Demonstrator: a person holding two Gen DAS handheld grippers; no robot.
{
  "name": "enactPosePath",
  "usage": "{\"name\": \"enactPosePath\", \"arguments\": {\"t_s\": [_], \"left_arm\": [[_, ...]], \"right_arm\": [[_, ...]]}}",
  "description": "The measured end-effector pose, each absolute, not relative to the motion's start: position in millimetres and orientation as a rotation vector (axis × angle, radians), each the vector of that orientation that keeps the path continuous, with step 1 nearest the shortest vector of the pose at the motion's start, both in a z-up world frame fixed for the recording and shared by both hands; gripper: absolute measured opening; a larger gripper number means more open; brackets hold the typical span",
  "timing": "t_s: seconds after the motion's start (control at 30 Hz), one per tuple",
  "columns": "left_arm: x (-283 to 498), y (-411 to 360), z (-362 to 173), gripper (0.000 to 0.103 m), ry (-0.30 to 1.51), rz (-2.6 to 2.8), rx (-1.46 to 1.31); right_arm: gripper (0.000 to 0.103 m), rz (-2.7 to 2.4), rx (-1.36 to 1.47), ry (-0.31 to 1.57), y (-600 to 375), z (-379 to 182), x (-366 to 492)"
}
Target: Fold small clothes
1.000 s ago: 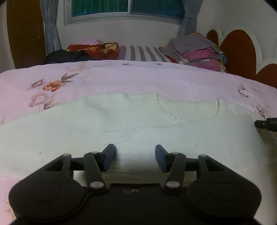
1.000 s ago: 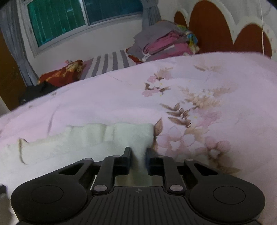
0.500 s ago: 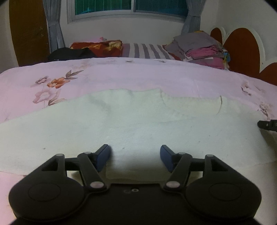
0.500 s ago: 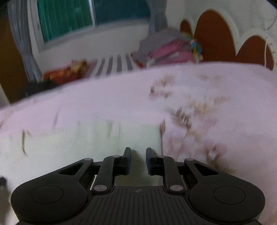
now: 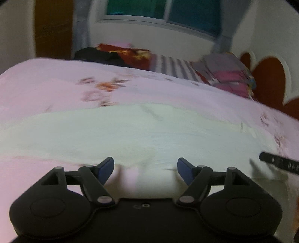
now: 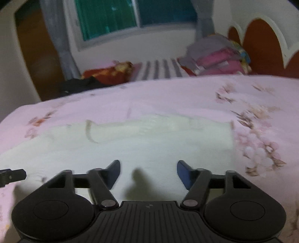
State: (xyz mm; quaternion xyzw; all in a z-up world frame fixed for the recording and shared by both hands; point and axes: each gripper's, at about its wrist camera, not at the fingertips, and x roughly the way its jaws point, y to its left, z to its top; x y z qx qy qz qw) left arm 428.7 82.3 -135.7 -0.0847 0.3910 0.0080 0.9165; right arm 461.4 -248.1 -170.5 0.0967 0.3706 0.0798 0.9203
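A cream knitted garment (image 5: 142, 134) lies spread flat across a pink floral bedspread (image 5: 46, 89), its long side running across both views; in the right wrist view a curved neckline edge shows toward the left and a straight side edge (image 6: 230, 134) ends the cloth on the right. The near edge looks doubled over, so one fold along the length seems to be laid down, though motion blur leaves the layers hard to read. The left gripper (image 5: 145, 168) hovers just above the near hem with its jaws opening and nothing between them — only bedspread and the cloth's edge show in the gap. The right gripper (image 6: 148, 171) stands the same way over the garment's right part, jaws opening wide, no fabric pinched, its shadow falling on the knit below. Each gripper's tip peeks into the other's view at the frame edge, so the two are near one another along the same hem. Judging by this, a fold has just been released and the piece is not yet compact: it is still a long band that would need folding across its length, probably more than once, before it matches the stack of folded clothes (image 6: 216, 59) resting well apart at the far end of the bed beside the headboard (image 6: 261, 44). Other loose items lie near the window (image 6: 108, 16).
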Motion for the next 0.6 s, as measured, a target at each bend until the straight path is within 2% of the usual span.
{"name": "enactPosePath", "arguments": {"t_s": [0.4,0.47,0.5,0.53,0.6], "left_arm": [[379.2,218.7,-123.1,0.069,0.769,0.268,-0.331],[373.6,240.6,-123.2,0.069,0.765,0.31,-0.356],[371.4,249.6,-122.7,0.069,0.762,0.331,-0.363],[369.1,258.7,-122.2,0.069,0.756,0.349,-0.369],[364.4,274.6,-121.9,0.069,0.749,0.375,-0.381]], "right_arm": [[0.065,0.344,0.131,0.753,-152.7,-157.2,455.5],[0.059,0.363,0.12,0.755,-135.8,-157.7,458.3],[0.049,0.374,0.112,0.761,-128.4,-158.2,461.1],[0.045,0.383,0.105,0.768,-120.0,-158.7,464.6],[0.045,0.386,0.1,0.769,-107.4,-157.9,471.8]]}}
